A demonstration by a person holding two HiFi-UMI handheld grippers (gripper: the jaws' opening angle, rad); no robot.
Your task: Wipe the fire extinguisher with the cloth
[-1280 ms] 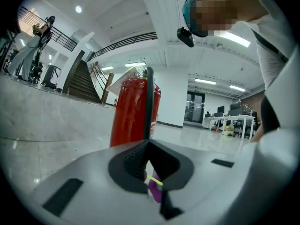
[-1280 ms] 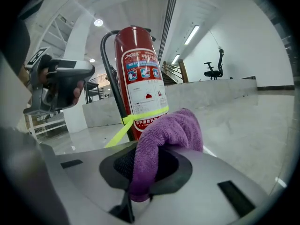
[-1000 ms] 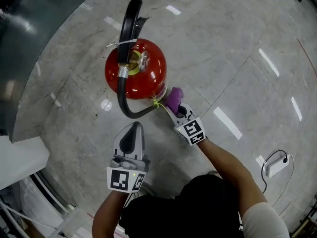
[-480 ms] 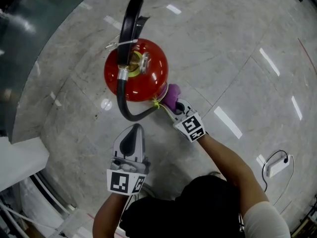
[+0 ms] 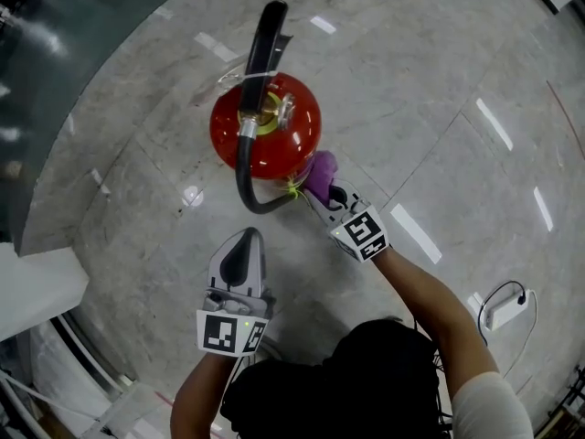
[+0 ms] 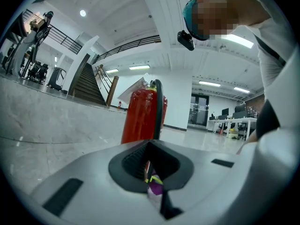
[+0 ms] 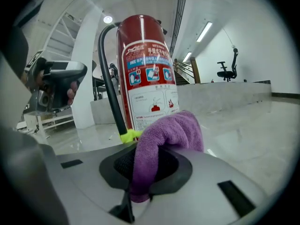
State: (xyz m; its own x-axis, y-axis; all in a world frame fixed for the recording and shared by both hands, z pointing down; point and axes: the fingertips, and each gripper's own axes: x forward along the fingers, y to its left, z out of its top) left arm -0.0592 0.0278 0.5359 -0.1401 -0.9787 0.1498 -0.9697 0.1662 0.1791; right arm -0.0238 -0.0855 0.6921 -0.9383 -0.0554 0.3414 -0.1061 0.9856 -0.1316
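step: wipe under way, I'd judge | fire extinguisher (image 5: 265,131) upright on floor (image 5: 439,108) | right gripper (image 5: 324,188) clenched on purple cloth (image 5: 321,172), at its right flank | left gripper (image 5: 244,238) closed, empty, nearer | next: sweep cloth round cylinder, keeping contact

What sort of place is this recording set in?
Probably the lobby of an office building: a polished marble floor, a staircase rising to a railed upper level, and desks with monitors behind. The right gripper holds the cloth beside the fire extinguisher standing on that floor.
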